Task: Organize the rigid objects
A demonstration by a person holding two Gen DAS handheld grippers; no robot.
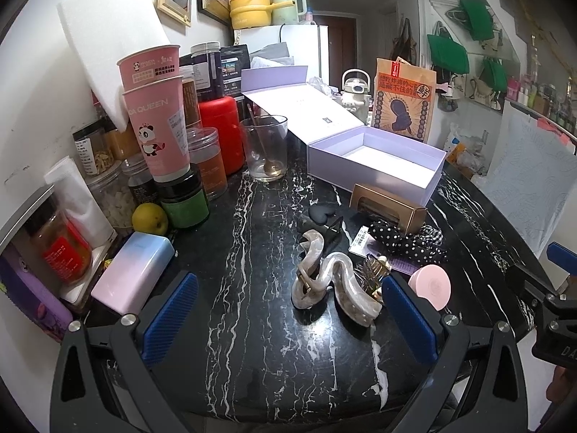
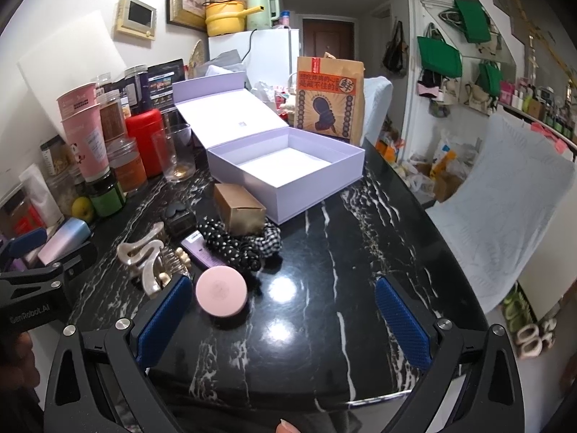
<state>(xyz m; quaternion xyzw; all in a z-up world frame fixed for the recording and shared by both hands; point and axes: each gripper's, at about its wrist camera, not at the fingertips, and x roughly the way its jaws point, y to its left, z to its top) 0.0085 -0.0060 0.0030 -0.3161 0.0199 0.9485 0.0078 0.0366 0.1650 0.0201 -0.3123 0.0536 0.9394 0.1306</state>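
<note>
An open lavender box (image 1: 375,166) (image 2: 288,173) stands empty on the black marble table (image 1: 252,288) (image 2: 342,252), its lid folded back. In front of it lie a beige wavy hair claw (image 1: 331,285) (image 2: 144,256), a round pink case (image 1: 431,287) (image 2: 221,296), a gold claw clip (image 1: 375,270) (image 2: 176,263), a gold carton (image 1: 387,207) (image 2: 239,209), a black polka-dot scrunchie (image 1: 404,243) (image 2: 230,249) and a black heart clip (image 1: 321,214) (image 2: 176,213). My left gripper (image 1: 288,321) is open, the hair claw just ahead between its fingers. My right gripper (image 2: 285,324) is open and empty, the pink case by its left finger.
Jars, pink paper cups (image 1: 158,108), a red canister (image 1: 221,133), a glass with a spoon (image 1: 265,148) and a lemon (image 1: 149,218) crowd the table's left side. A pastel pink-blue case (image 1: 133,274) lies near my left finger. A printed paper bag (image 1: 404,101) stands behind the box.
</note>
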